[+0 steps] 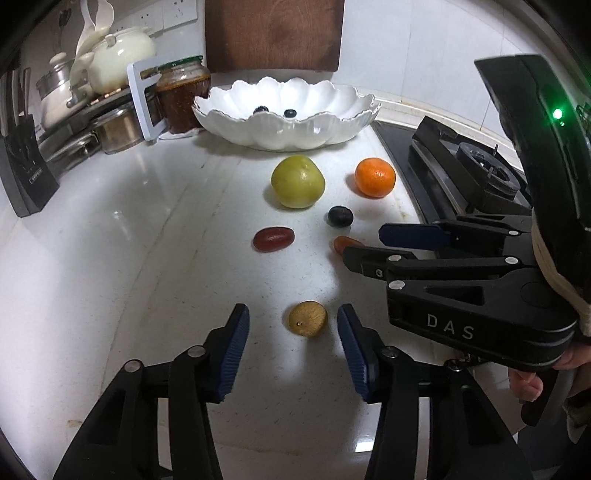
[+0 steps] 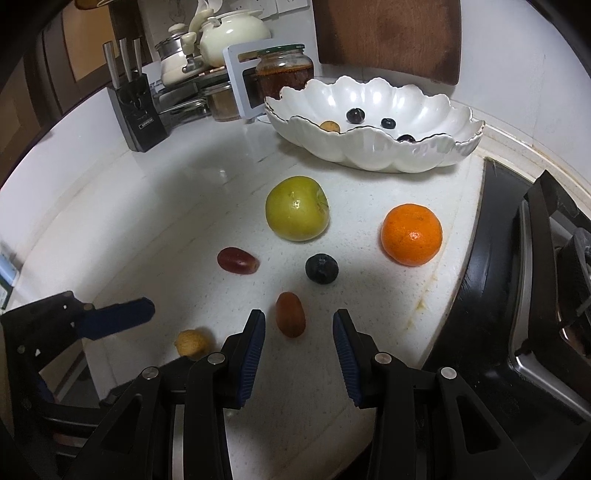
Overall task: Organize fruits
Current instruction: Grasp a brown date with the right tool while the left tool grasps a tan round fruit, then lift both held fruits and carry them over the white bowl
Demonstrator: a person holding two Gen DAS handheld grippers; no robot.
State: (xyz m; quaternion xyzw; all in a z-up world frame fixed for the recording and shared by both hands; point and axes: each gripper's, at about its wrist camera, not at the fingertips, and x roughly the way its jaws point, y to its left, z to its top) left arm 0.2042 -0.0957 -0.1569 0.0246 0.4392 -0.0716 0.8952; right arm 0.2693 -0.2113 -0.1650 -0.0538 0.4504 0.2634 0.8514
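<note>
A white scalloped bowl [image 1: 332, 127] [image 2: 417, 157] stands at the back of the counter with a few dark berries and one tan fruit in it. On the counter lie a green apple [image 1: 298, 181] [image 2: 297, 208], a mandarin [image 1: 375, 177] [image 2: 412, 235], a dark berry [image 1: 340, 216] [image 2: 321, 268], a red grape [image 1: 273, 239] [image 2: 238, 260], an orange-red grape [image 1: 345, 243] [image 2: 290, 314] and a tan longan [image 1: 307, 318] [image 2: 192, 343]. My left gripper [image 1: 291, 328] is open, its jaws on either side of the longan. My right gripper [image 2: 299, 332] is open around the orange-red grape.
A gas stove [image 2: 535, 295] lies at the right edge. At the back left stand a jar [image 1: 183, 94], a knife block [image 2: 135, 107], pots and a teapot [image 2: 232, 31]. A wooden board [image 1: 273, 33] leans on the wall behind the bowl.
</note>
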